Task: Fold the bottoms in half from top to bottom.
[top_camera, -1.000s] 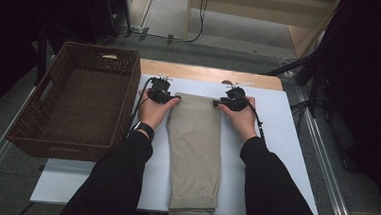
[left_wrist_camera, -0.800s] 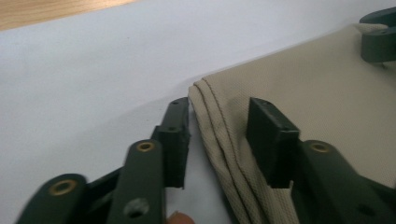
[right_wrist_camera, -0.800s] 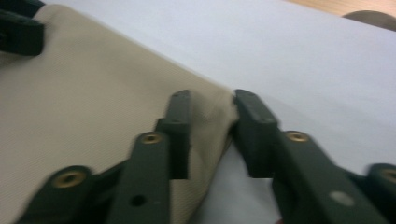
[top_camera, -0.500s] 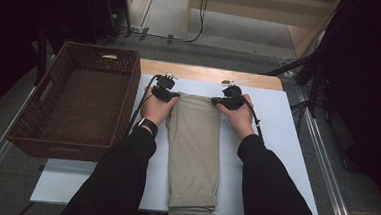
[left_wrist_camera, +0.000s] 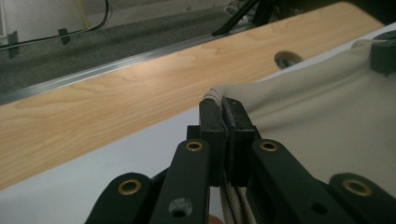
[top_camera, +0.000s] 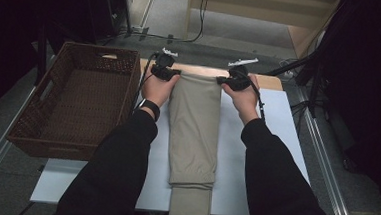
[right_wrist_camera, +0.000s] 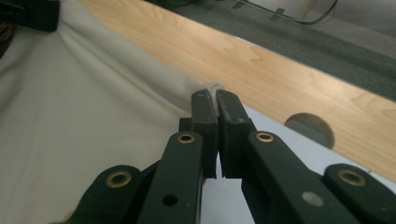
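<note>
A folded beige garment (top_camera: pixel 194 117) lies lengthwise on the white mat (top_camera: pixel 277 133), its near end hanging over the front edge. My left gripper (top_camera: pixel 168 72) is shut on the garment's far left corner, and my right gripper (top_camera: pixel 225 80) is shut on the far right corner. The far edge is stretched taut between them and raised off the mat. In the left gripper view the gripper (left_wrist_camera: pixel 224 102) pinches a bunched corner of the cloth (left_wrist_camera: pixel 317 107). In the right gripper view the gripper (right_wrist_camera: pixel 209 95) clamps the opposite corner of the cloth (right_wrist_camera: pixel 84 112).
An empty brown wicker basket (top_camera: pixel 61 147) stands left of the mat, close to the left forearm. Beyond the mat runs a strip of wooden tabletop (left_wrist_camera: pixel 116 107) with a round hole (right_wrist_camera: pixel 310 128). Cables and floor lie past the table.
Both grippers have closed on the garment's far corners and risen, lifting its far edge off the mat. The hands sit a little farther from the person than before.
</note>
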{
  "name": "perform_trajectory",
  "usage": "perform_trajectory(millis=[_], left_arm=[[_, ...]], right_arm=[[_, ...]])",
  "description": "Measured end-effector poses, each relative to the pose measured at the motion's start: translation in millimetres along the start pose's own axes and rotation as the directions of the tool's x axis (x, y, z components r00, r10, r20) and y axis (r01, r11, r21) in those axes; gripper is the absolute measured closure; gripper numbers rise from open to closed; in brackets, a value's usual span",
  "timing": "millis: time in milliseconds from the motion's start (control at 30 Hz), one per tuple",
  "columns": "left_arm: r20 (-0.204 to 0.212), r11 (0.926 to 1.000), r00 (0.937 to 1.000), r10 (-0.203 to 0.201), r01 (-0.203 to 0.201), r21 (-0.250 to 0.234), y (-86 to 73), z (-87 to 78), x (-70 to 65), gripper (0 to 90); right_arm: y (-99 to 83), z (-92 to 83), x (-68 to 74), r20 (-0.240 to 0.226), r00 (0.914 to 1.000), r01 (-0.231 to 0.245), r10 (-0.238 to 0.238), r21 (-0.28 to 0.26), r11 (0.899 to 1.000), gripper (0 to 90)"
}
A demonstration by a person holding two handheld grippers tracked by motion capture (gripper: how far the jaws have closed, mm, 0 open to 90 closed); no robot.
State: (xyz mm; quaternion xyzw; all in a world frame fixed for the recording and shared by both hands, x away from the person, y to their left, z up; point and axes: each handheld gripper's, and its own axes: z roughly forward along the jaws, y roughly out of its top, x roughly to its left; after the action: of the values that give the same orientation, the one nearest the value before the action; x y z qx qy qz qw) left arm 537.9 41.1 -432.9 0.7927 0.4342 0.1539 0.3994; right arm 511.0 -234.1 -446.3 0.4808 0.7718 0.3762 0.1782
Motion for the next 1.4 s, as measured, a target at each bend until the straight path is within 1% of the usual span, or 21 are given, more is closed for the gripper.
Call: perform_trajectory(millis=[33,67,100,133,200,233,333,400,533,600,633,667,767,867,933,1000,1067,1100,1200,1267,1400], left_arm=[[-0.001,1.0,1.0,-0.004,0.004,-0.002,1.6,0.6,0.1,82.8],[0.007,0.9998,0.9998,-0.018,0.018,-0.002,2.6,0.8,0.2,68.2],[0.04,0.9995,0.9987,-0.032,0.032,-0.006,2.6,-0.6,0.6,57.7],[0.053,0.9992,0.9979,-0.038,0.038,-0.008,1.9,-2.4,-0.3,52.3],[0.077,0.9987,0.9958,-0.049,0.05,-0.012,-1.0,-4.6,-3.8,34.8],[0.11,0.9982,0.9923,-0.057,0.058,-0.011,-3.4,-5.8,-5.7,26.3],[0.184,0.9985,0.982,-0.042,0.047,-0.027,-11.9,-11.3,-13.8,16.9],[0.221,0.9982,0.9748,-0.031,0.042,-0.042,-18.0,-15.5,-20.0,13.6],[0.253,0.9981,0.9675,-0.008,0.023,-0.056,-30.6,-23.8,-31.4,13.5],[0.262,0.9983,0.965,-0.003,0.018,-0.056,-37.1,-28.2,-38.1,13.4],[0.28,0.9979,0.9601,0.003,0.015,-0.063,-40.9,-30.4,-41.4,13.4],[0.287,0.9978,0.958,0.009,0.01,-0.066,-44.6,-32.9,-44.8,13.1],[0.324,0.9977,0.9458,0.018,0.004,-0.068,-55.1,-39.4,-53.4,11.5],[0.344,0.9983,0.9388,0.026,-0.006,-0.058,-63.6,-46.3,-60.5,9.5],[0.356,0.9979,0.9338,0.034,-0.012,-0.063,-69.1,-52.1,-65.6,9.5],[0.367,0.9975,0.9289,0.046,-0.023,-0.067,-74.3,-58.6,-70.3,9.4],[0.378,0.9966,0.9239,0.059,-0.033,-0.076,-79.9,-65.2,-75.0,9.4],[0.378,0.9964,0.9235,0.063,-0.037,-0.077,-82.8,-68.2,-77.5,9.4],[0.391,0.9949,0.917,0.08,-0.05,-0.087,-91.0,-77.1,-83.8,6.5],[0.389,0.9935,0.9163,0.095,-0.062,-0.095,-97.3,-82.8,-88.0,6.1],[0.412,0.9934,0.9055,0.103,-0.073,-0.088,-113.0,-90.4,-91.9,0.0]], right_arm=[[1.4,-0.6,-0.7,0.012,0.9999,-0.003,0.003,-0.016,1.0,78.3],[2.5,-1.1,-0.9,0.02,0.9998,-0.009,0.01,-0.029,1.0,59.6],[3.6,-0.2,-1.3,0.019,0.9996,-0.023,0.023,-0.013,1.0,41.3],[3.6,-0.7,-1.3,0.026,0.9993,-0.028,0.027,0.01,1.0,35.5],[-0.2,-3.9,-3.1,-0.016,0.9991,-0.038,0.038,0.006,0.999,29.9],[-2.9,-5.5,-3.6,-0.027,0.9981,-0.056,0.056,0.004,0.998,24.0],[-12.7,-11.2,-2.1,-0.04,0.9957,-0.084,0.084,-0.006,0.996,18.4],[-20.2,-15.6,1.5,-0.049,0.9954,-0.083,0.083,-0.004,0.997,14.2],[-35.6,-25.7,9.1,-0.08,0.993,-0.089,0.087,-0.019,0.996,11.8],[-42.5,-30.6,14.7,-0.098,0.9916,-0.086,0.084,-0.021,0.996,7.5],[-45.6,-33.0,18.0,-0.111,0.9901,-0.088,0.085,-0.022,0.996,7.4],[-48.6,-35.5,21.3,-0.118,0.9898,-0.082,0.079,-0.023,0.996,7.4],[-57.4,-43.1,32.8,-0.126,0.9901,-0.066,0.062,-0.031,0.997,7.4],[-66.6,-50.6,43.4,-0.144,0.9879,-0.066,0.059,-0.047,0.997,6.1],[-72.8,-54.9,50.5,-0.169,0.9845,-0.056,0.047,-0.049,0.997,0.0],[-78.7,-59.7,57.7,-0.185,0.982,-0.048,0.038,-0.052,0.997,0.0],[-84.1,-64.8,65.3,-0.183,0.983,-0.031,0.02,-0.054,0.998,0.0],[-86.7,-67.2,68.7,-0.178,0.9841,-0.014,0.004,-0.053,0.999,0.0],[-95.3,-75.0,77.5,-0.183,0.9832,-0.004,-0.007,-0.06,0.998,0.0],[-102.1,-80.0,82.1,-0.174,0.9846,0.006,-0.017,-0.067,0.998,0.0],[-114.5,-89.3,89.4,-0.183,0.9828,0.01,-0.024,-0.077,0.997,0.0]])
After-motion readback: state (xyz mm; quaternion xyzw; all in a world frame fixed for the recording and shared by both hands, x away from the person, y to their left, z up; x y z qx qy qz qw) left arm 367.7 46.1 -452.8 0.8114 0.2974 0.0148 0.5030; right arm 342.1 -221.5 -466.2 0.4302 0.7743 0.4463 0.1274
